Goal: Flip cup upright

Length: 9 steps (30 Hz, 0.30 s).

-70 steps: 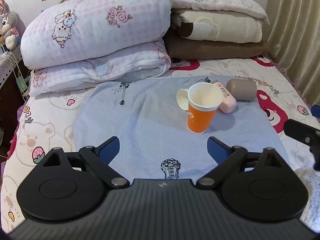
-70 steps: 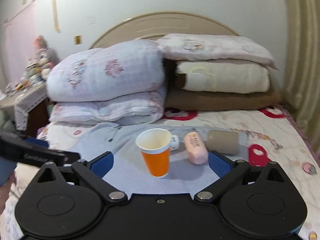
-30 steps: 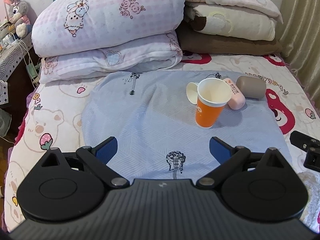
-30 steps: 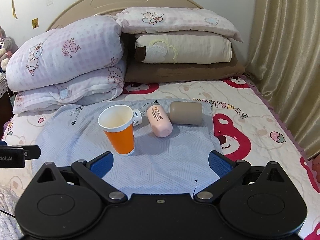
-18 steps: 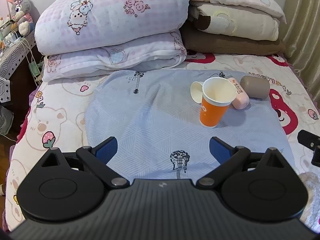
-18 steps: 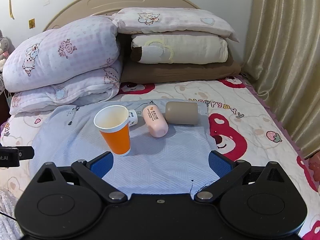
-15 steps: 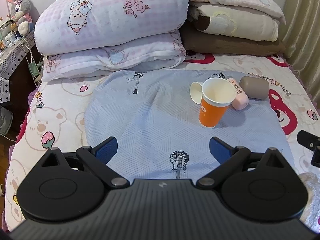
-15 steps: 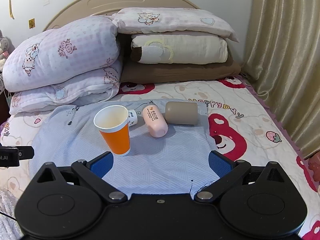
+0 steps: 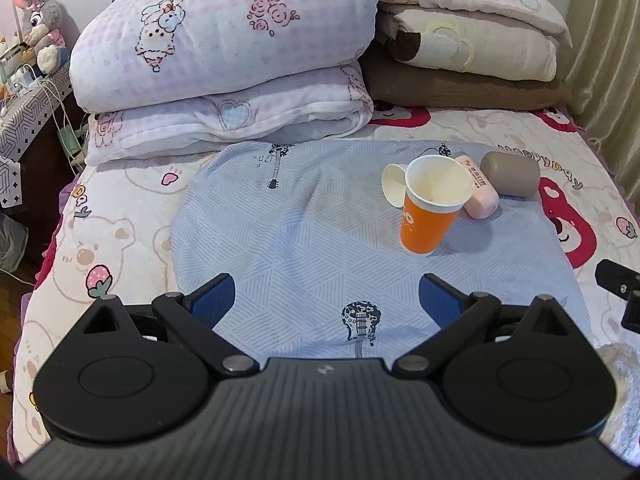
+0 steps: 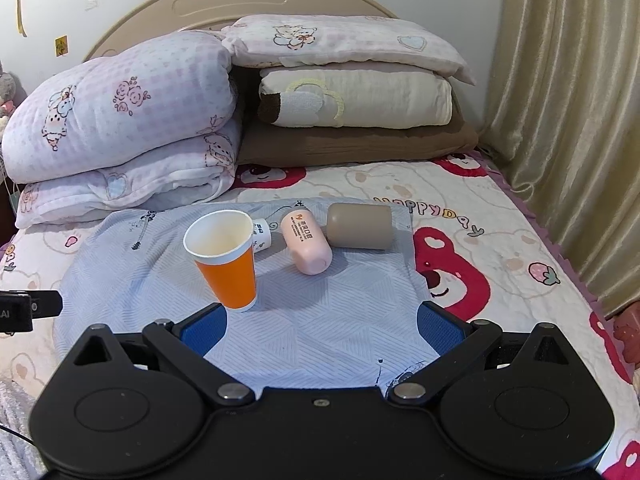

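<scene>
Right wrist view shows the orange cup [image 10: 228, 262] standing upright, mouth up, on the blue cloth [image 10: 320, 320] on the bed [image 10: 500, 240], just beside a pink bottle [image 10: 306, 248]. Right gripper [image 10: 320, 326] and left gripper [image 9: 326, 294] both hang wide open, empty, apart from the cup.

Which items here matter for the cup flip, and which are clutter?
Job:
- orange paper cup, standing upright, mouth up
- left hand-held gripper, open
- right hand-held gripper, open

Lying about:
- pink bottle, on its side
- taupe cylinder, on its side
- small white cup
- folded quilts
</scene>
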Motion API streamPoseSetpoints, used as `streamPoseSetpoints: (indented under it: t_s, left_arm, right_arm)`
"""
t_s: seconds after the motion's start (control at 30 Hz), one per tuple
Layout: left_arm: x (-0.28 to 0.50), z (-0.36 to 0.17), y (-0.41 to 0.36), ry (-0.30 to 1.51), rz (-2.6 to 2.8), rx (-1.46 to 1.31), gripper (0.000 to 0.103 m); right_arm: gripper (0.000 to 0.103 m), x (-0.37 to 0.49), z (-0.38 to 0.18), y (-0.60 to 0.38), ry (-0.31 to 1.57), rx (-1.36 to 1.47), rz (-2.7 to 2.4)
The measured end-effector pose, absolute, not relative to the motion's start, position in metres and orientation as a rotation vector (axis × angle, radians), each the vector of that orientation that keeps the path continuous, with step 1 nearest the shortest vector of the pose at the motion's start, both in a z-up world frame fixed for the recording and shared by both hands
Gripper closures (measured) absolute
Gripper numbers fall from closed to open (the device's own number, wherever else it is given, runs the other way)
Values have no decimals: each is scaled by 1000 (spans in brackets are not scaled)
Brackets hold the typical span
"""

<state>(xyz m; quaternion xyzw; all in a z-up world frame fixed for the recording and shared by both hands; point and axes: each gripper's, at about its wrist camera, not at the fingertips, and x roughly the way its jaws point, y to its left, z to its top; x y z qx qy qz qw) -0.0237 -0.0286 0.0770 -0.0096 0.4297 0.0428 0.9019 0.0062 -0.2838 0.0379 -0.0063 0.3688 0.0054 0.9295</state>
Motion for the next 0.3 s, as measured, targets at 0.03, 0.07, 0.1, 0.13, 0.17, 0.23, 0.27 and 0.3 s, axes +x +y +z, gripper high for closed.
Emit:
streamPoseSetpoints:
  t_s: [0.03,0.07,0.1,0.13,0.17,0.23,0.27,0.3]
  left_arm:
    - [-24,77,-29,888,88,-19,3]
    - [-24,77,-29,889,88,-19,3]
    - [-24,77,-29,891,88,-19,3]
    - [-24,77,-29,893,87,-18,3]
    - [-24,77,-29,894,87,-17,3]
    - [-24,77,-29,893,88,-18,3]
    - [-24,76,-29,892,87,-18,3]
    - [-23,76,-29,893,87,-18,3]
  right_arm:
    - [0,6,38,-284,756,-13,10]
    - [0,6,38,-283,756,-13,10]
    - [0,6,38,-284,756,-13,10]
    - [0,6,38,-284,756,-14,9]
    - [0,6,37,-284,757,-15,10]
    - [0,7,37,-286,758,-17,11]
    - [0,7,37,-287,758,-17,10]
    - [0,7,37,-287,757,-17,10]
